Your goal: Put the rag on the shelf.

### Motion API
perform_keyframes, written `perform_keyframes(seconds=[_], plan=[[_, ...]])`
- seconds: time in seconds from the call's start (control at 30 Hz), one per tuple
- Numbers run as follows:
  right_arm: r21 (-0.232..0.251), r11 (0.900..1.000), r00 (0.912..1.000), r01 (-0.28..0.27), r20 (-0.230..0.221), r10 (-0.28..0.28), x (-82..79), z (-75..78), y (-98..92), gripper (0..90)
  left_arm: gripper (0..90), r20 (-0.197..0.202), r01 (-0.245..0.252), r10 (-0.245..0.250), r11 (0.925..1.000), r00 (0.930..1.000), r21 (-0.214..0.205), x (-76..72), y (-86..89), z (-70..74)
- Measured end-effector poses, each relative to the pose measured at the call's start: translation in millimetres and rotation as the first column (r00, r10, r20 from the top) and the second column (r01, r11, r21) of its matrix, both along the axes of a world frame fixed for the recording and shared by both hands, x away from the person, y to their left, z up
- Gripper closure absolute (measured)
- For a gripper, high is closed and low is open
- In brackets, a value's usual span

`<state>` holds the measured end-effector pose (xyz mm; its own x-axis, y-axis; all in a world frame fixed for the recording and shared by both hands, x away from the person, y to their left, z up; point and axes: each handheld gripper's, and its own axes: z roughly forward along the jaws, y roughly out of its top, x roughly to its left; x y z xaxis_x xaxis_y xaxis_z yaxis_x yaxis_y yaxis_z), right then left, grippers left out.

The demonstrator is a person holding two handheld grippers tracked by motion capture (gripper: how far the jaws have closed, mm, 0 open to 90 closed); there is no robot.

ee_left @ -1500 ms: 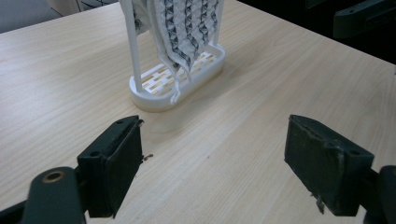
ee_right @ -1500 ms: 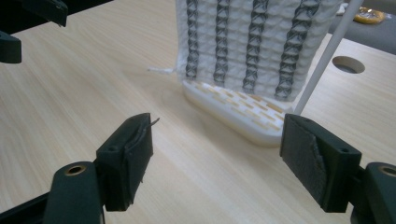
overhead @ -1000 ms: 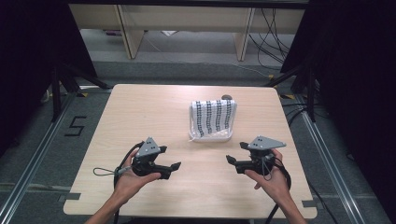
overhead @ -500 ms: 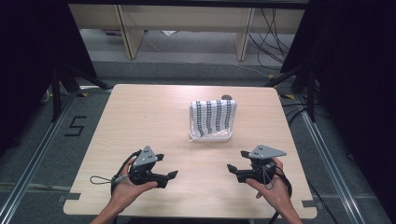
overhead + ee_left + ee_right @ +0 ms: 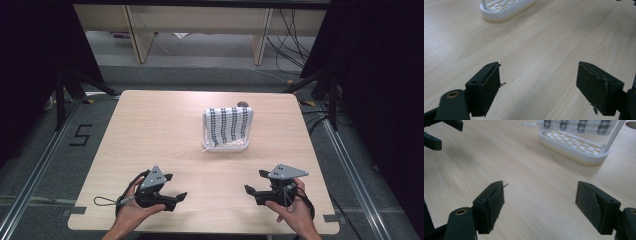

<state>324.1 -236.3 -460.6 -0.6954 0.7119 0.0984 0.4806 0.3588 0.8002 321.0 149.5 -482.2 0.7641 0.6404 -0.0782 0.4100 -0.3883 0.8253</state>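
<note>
A white slotted rack (image 5: 226, 146) stands right of the table's middle, with a white towel (image 5: 228, 125) patterned in dark stripes draped over it. My left gripper (image 5: 175, 186) hovers open near the front edge at the left, nothing between its jaws. In the left gripper view the left gripper (image 5: 541, 85) faces bare wood, and the rack's base (image 5: 506, 8) lies far ahead. My right gripper (image 5: 255, 181) is open near the front edge at the right. In the right gripper view the right gripper (image 5: 541, 202) points toward the rack (image 5: 574, 147) and towel (image 5: 579, 125).
The light wooden table (image 5: 150, 130) has bare wood between the grippers and the rack. A small brown round object (image 5: 243, 104) lies just behind the rack. The left gripper's jaws (image 5: 439, 132) appear at the top left of the right gripper view. Cables run across the floor beyond.
Both grippers have drawn back toward the front edge of the table, away from the rack. They stay open. The rack and towel have not moved.
</note>
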Motion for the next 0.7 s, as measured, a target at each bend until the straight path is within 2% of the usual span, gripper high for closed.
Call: perform_keyframes(seconds=[0.03, 0.1, 0.13, 0.2, 0.23, 0.27, 0.33, 0.37, 0.4, 0.43, 0.47, 0.53, 0.57, 0.6, 0.67, 0.7], plan=[[-0.018, 0.9998, 0.9999, -0.01, 0.005, 0.011, -0.6, -3.5, -0.9, 23.3, 18.7, 0.006, 0.003, -0.003, 1.0, 1.0, -0.007, -0.3, 0.2, -2.8], [-0.022, 0.9997, 0.9999, -0.01, -0.009, 0.01, -1.9, -4.4, -1.1, 23.3, 18.7, -0.005, 0.006, -0.006, 0.9997, 1.0, 0.022, -2.0, 2.0, -4.3], [-0.036, 0.9993, 0.9995, 0.014, -0.027, -0.015, -5.8, -6.0, -1.3, 23.1, 18.7, 0.002, 0.007, -0.007, 0.9997, 1.0, 0.023, -2.9, 2.8, -5.9], [-0.044, 0.999, 0.9999, 0.009, -0.014, -0.01, -5.2, -7.0, -2.9, 23.1, 18.8, 0.001, 0.012, -0.012, 0.9994, 0.9999, 0.032, -4.6, 3.9, -7.5], [-0.049, 0.9988, 1.0, 0.003, 0.001, -0.003, -5.1, -8.4, -4.3, 23.1, 18.8, -0.006, -0.002, 0.002, 1.0, 1.0, 0.006, -6.5, 2.3, -9.3], [-0.044, 0.999, 0.9998, 0.011, -0.017, -0.012, -8.3, -10.4, -4.7, 23.1, 18.8, 0.0, 0.001, -0.001, 0.9995, 1.0, 0.033, -7.7, 3.3, -9.3], [-0.052, 0.9986, 0.9999, 0.003, -0.01, -0.003, -8.9, -11.8, -5.3, 23.1, 18.8, 0.006, 0.008, -0.008, 0.9992, 0.9999, 0.04, -9.7, 3.9, -11.2], [-0.057, 0.9984, 0.9999, 0.0, -0.013, -0.001, -10.0, -13.0, -5.8, 23.1, 18.8, 0.002, 0.004, -0.004, 0.9997, 1.0, 0.022, -11.2, 2.8, -12.0], [-0.062, 0.9981, 0.9999, 0.005, -0.013, -0.006, -11.6, -14.3, -6.1, 23.1, 18.8, -0.001, 0.003, -0.003, 0.9998, 1.0, 0.022, -12.7, 2.5, -12.4], [-0.06, 0.9981, 0.9994, 0.014, -0.03, -0.016, -14.0, -15.0, -5.7, 23.1, 18.8, 0.001, 0.012, -0.012, 0.9995, 0.9999, 0.03, -13.6, 3.0, -13.2], [-0.069, 0.9976, 0.9995, 0.005, -0.03, -0.007, -15.4, -17.1, -7.2, 23.1, 18.8, 0.013, 0.024, -0.025, 0.9966, 0.9996, 0.078, -16.2, 4.2, -13.7], [-0.071, 0.9974, 0.9996, 0.009, -0.026, -0.011, -16.4, -18.1, -8.0, 23.1, 18.9, 0.017, 0.025, -0.026, 0.9957, 0.9995, 0.089, -17.7, 4.3, -14.2], [-0.074, 0.9972, 0.9997, 0.008, -0.023, -0.01, -17.1, -19.1, -9.7, 23.1, 19.0, 0.032, 0.024, -0.028, 0.9932, 0.9991, 0.114, -18.9, 6.5, -13.3], [-0.07, 0.9976, 0.9995, 0.002, -0.03, -0.004, -17.2, -19.7, -10.1, 23.1, 19.3, 0.03, 0.014, -0.017, 0.9958, 0.9994, 0.09, -19.7, 6.3, -13.8], [-0.07, 0.9975, 0.9992, 0.012, -0.038, -0.015, -18.0, -19.6, -10.6, 23.1, 19.3, 0.035, 0.02, -0.024, 0.9943, 0.9991, 0.104, -19.5, 7.7, -12.4], [-0.071, 0.9973, 0.999, 0.016, -0.041, -0.019, -18.1, -19.6, -11.1, 23.1, 19.3, 0.042, 0.012, -0.016, 0.9954, 0.999, 0.095, -19.2, 7.7, -13.0]])
